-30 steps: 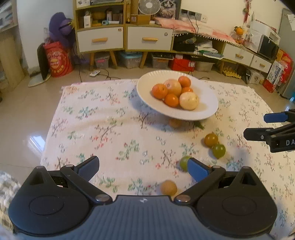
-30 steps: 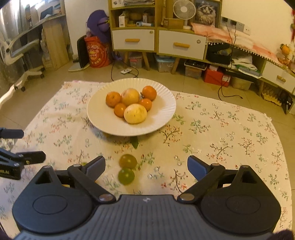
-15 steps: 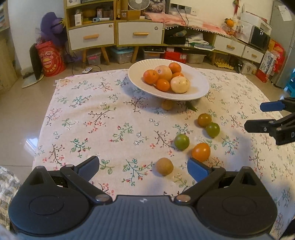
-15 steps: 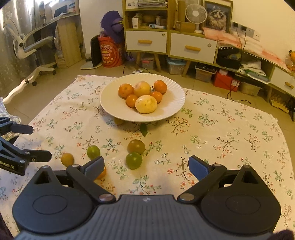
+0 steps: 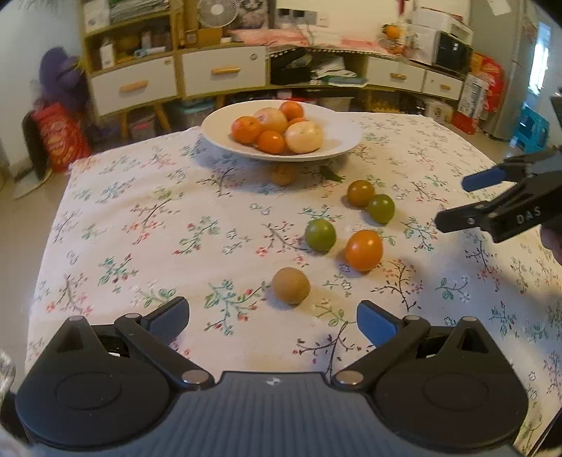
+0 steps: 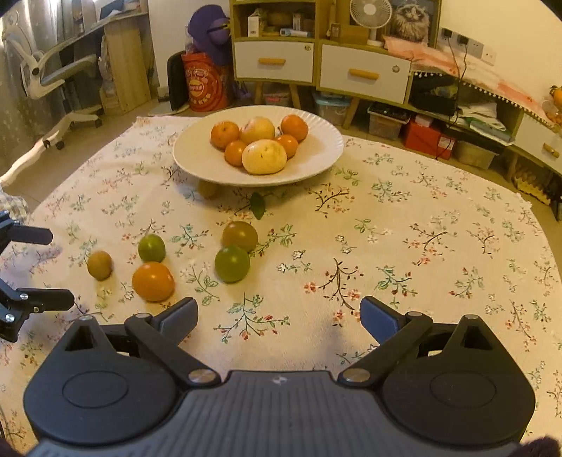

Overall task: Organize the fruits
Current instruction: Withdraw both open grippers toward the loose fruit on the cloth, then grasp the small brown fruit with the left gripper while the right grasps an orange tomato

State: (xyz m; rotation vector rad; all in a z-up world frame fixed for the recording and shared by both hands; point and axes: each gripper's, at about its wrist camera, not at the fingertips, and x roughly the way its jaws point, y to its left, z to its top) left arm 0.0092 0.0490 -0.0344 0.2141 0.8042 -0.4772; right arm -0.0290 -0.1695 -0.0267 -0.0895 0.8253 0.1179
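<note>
On the flowered tablecloth (image 5: pixel 147 218) I see five loose fruits: a brown one (image 5: pixel 291 285), an orange one (image 5: pixel 363 250) and three greenish ones (image 5: pixel 320 235), near each other. Beyond them the white plate (image 6: pixel 316 154) holds a heap of oranges (image 6: pixel 224 134). My left gripper (image 5: pixel 273 318) and right gripper (image 6: pixel 279 314) both gape wide, holding nothing.

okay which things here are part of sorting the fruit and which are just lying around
For the job: white plate of fruit, loose orange fruit, brown fruit, three green fruits, both open grippers.

Lying about: fallen leaf, fan, office chair.
</note>
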